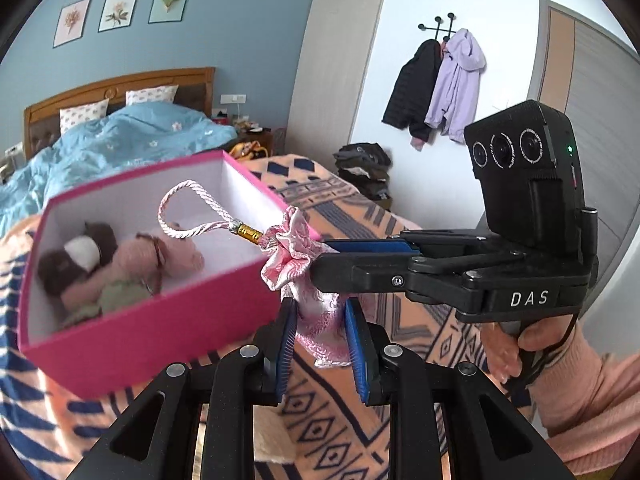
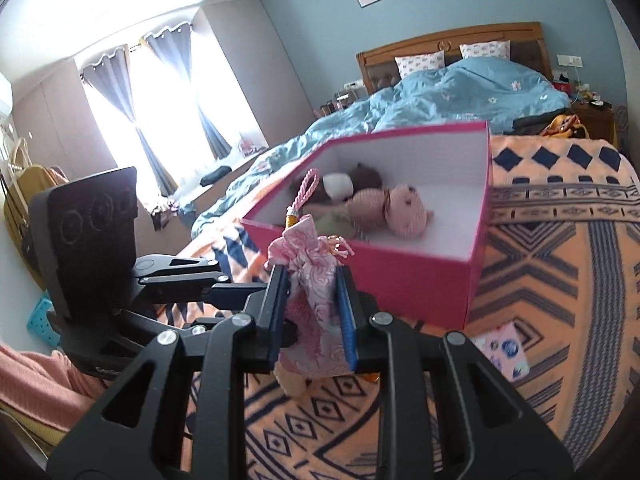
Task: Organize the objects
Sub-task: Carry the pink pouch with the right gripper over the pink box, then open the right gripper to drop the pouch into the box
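A pink satin drawstring pouch (image 1: pixel 320 340) with a gold bead and a cord loop (image 1: pixel 180 216) hangs above the blanket, held by both grippers. In the left wrist view my left gripper (image 1: pixel 321 308) is shut on the pouch's body from below. My right gripper (image 1: pixel 322 258) reaches in from the right and is shut on the pouch just under its ruffled neck. In the right wrist view the pouch (image 2: pixel 312 320) sits between the blue pads of my right gripper (image 2: pixel 310 276), and the left gripper (image 2: pixel 236 294) comes in from the left. An open pink box (image 1: pixel 132 320) (image 2: pixel 400 276) holding plush toys (image 1: pixel 120 268) stands just beyond the pouch.
An orange and navy patterned blanket (image 2: pixel 540 280) covers the surface under the box. A small card with blue circles (image 2: pixel 506 350) lies near the box's right corner. A bed with a blue quilt (image 2: pixel 460 92) is behind. Coats (image 1: pixel 440 88) hang on the wall. A hand in a pink sleeve (image 1: pixel 532 336) holds the right gripper.
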A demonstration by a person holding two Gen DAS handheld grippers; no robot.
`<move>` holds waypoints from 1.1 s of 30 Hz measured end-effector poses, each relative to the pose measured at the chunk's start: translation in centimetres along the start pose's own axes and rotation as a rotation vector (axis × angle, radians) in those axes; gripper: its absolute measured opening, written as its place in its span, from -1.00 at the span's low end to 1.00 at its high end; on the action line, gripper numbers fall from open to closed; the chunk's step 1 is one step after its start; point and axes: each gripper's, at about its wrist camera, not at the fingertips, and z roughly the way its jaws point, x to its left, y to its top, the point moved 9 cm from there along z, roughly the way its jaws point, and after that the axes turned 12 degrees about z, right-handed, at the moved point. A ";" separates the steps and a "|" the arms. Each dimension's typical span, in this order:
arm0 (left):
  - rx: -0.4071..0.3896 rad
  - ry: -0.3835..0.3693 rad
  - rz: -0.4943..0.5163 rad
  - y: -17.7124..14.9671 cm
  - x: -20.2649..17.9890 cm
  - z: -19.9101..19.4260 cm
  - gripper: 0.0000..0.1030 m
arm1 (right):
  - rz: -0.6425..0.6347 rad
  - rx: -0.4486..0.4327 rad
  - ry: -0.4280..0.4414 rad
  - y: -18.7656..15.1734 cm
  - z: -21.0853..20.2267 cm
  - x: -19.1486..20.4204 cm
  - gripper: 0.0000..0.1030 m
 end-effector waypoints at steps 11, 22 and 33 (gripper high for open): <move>-0.024 0.067 0.035 4.1 2.9 -0.3 -0.52 | 0.023 -0.064 0.024 4.8 0.4 0.0 -0.48; -0.043 0.164 0.028 8.6 6.7 0.4 -0.52 | 0.029 -0.137 0.013 10.3 1.6 -0.4 -0.48; 0.061 0.180 -0.042 7.2 10.0 5.5 -0.52 | 0.119 -0.097 -0.062 10.6 5.6 -5.3 -0.48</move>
